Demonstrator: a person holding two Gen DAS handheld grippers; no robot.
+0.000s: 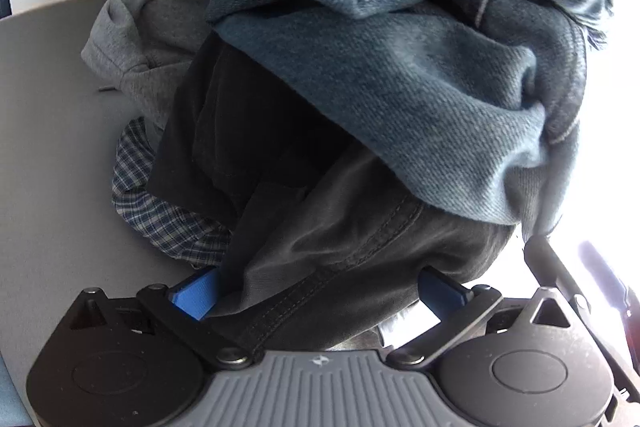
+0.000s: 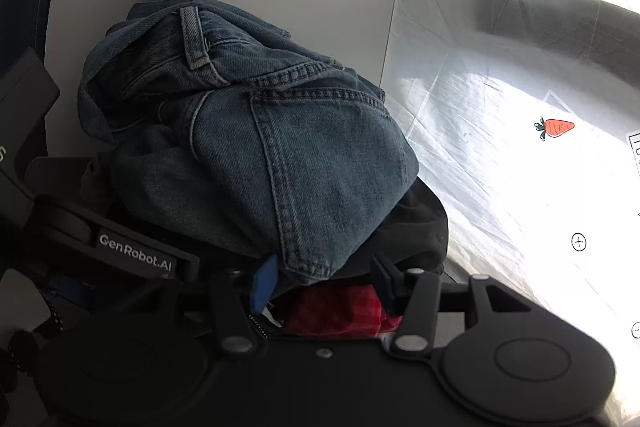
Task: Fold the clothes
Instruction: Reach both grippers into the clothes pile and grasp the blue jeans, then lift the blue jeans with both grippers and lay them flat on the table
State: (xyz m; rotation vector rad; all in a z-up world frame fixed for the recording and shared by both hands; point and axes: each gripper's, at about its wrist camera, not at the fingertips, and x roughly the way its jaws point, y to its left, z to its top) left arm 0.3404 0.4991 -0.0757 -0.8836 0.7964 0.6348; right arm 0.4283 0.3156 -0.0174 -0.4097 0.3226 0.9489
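Note:
A heap of clothes sits on a grey table (image 1: 48, 147). Blue jeans (image 1: 400, 75) lie on top, over a black garment (image 1: 248, 131) and a dark grey garment (image 1: 340, 227). My left gripper (image 1: 316, 291) is open, its blue pads (image 1: 192, 295) on either side of the dark grey garment's seamed edge. In the right wrist view the jeans (image 2: 256, 131) show a back pocket. My right gripper (image 2: 324, 283) is open around the jeans' lower edge, above a red checked cloth (image 2: 340, 311). The left gripper's black body (image 2: 132, 255) is next to it.
A grey hoodie (image 1: 136, 39) and a blue plaid shirt (image 1: 160, 203) lie at the heap's left on the table. Beyond the table's rounded edge (image 2: 392, 27) is a white sheet printed with carrots (image 2: 556, 127).

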